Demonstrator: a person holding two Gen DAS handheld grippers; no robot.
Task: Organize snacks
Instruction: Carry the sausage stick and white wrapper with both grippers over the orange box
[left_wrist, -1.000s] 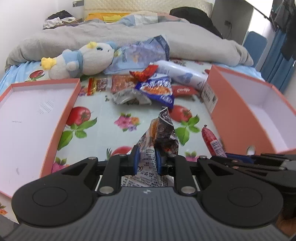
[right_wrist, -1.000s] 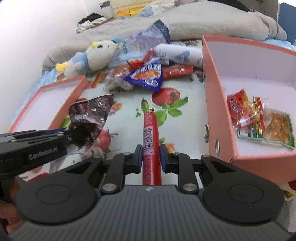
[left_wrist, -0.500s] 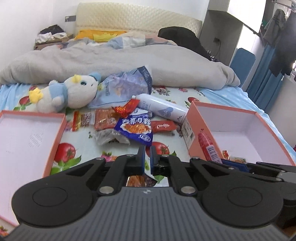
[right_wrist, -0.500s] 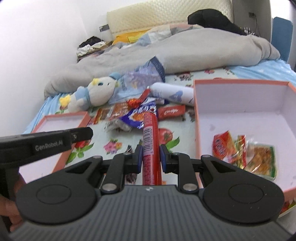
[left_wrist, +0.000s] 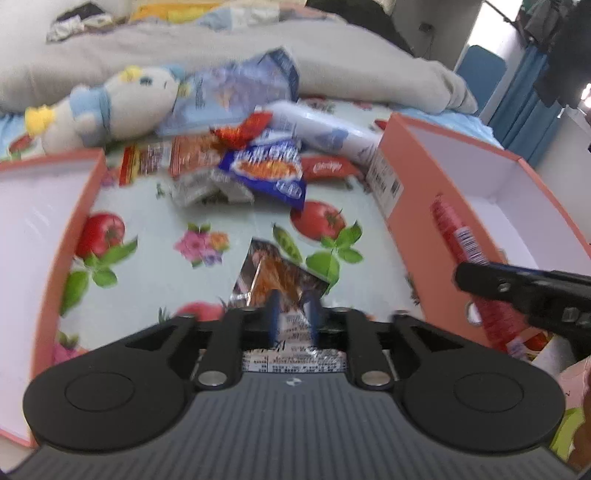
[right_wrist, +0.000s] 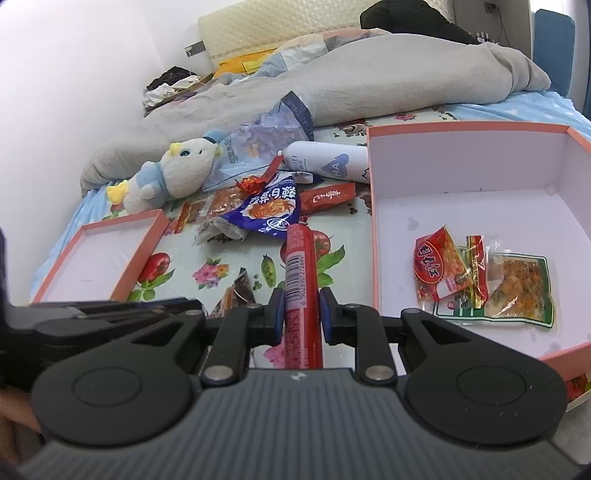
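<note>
Now that the left gripper (left_wrist: 291, 314) has just opened its jaws, the crinkly foil snack packet (left_wrist: 275, 284) sits loose between them on the flowery bedsheet (left_wrist: 221, 218). Right gripper (right_wrist: 301, 314) is clamped on the long red sausage stick (right_wrist: 299, 280), probably headed for the salmon-pink cardboard box (right_wrist: 461, 206).

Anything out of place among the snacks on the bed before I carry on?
Yes. A plush toy and a white bottle lie in the snack pile, though neither looks like a snack. A dark foil packet sits crumpled on the sheet by the left gripper.
</note>
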